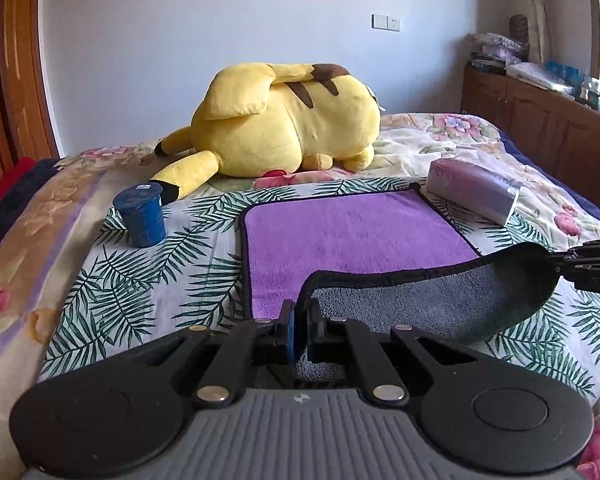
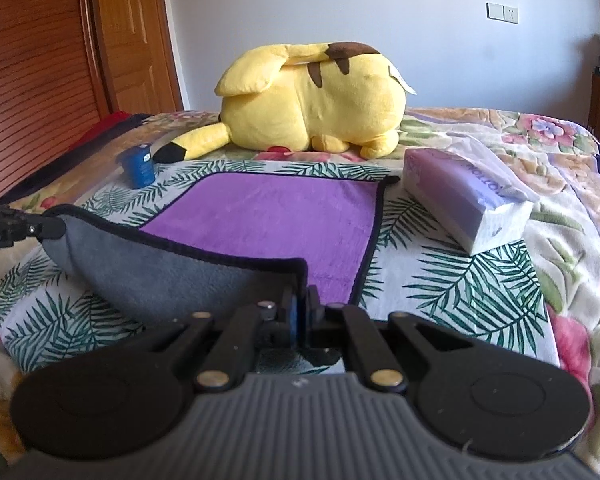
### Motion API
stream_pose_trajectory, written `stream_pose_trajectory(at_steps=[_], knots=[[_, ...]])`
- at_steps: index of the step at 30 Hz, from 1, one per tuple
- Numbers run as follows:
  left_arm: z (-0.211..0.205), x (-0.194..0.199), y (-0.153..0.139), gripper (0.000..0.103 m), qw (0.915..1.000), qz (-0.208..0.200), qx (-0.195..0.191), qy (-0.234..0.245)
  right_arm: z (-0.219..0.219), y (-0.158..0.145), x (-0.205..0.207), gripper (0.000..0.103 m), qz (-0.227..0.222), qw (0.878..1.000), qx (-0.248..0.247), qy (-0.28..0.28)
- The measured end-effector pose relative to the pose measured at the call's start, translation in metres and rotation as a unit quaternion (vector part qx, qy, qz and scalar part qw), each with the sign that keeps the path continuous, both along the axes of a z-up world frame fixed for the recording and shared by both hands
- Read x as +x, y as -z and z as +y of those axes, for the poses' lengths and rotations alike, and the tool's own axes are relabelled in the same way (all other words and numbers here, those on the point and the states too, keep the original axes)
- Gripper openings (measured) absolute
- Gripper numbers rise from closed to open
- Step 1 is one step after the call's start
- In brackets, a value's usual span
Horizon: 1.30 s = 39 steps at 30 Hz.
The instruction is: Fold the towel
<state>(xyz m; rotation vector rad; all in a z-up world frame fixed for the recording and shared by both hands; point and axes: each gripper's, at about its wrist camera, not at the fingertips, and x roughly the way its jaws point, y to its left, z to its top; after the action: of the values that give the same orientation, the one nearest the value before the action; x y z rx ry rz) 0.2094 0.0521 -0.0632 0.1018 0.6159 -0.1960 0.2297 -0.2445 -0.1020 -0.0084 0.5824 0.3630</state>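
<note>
A purple towel (image 1: 352,228) with black trim and a grey underside lies on the leaf-print cloth on the bed; it also shows in the right wrist view (image 2: 276,216). My left gripper (image 1: 302,316) is shut on the towel's near left corner. My right gripper (image 2: 302,304) is shut on the near right corner. Both corners are lifted, so the near edge hangs between them with the grey underside (image 1: 420,300) facing me. The right gripper shows in the left wrist view (image 1: 556,258), the left gripper in the right wrist view (image 2: 40,228).
A big yellow plush toy (image 1: 284,120) lies behind the towel. A blue cup (image 1: 142,214) stands at the towel's far left. A purple tissue pack (image 1: 474,190) lies at its far right. A wooden cabinet (image 1: 540,116) flanks the bed on the right, a wooden door (image 2: 60,60) on the left.
</note>
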Motion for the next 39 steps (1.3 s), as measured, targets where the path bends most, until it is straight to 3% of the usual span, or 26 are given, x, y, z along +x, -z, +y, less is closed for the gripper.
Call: stream_pose_trajectory(at_steps=[22,39], knots=[[-0.005,0.026,-0.001,0.005,0.9999,-0.011,0.006,0.011,0.006,0.004,0.022,0.004,-0.006,1.000,-0.017,-0.006],[-0.004,0.054,-0.014,0.005,0.9992,-0.035,0.010,0.016,0.003,-0.020,0.043,0.004,-0.049,0.998,-0.028,-0.009]])
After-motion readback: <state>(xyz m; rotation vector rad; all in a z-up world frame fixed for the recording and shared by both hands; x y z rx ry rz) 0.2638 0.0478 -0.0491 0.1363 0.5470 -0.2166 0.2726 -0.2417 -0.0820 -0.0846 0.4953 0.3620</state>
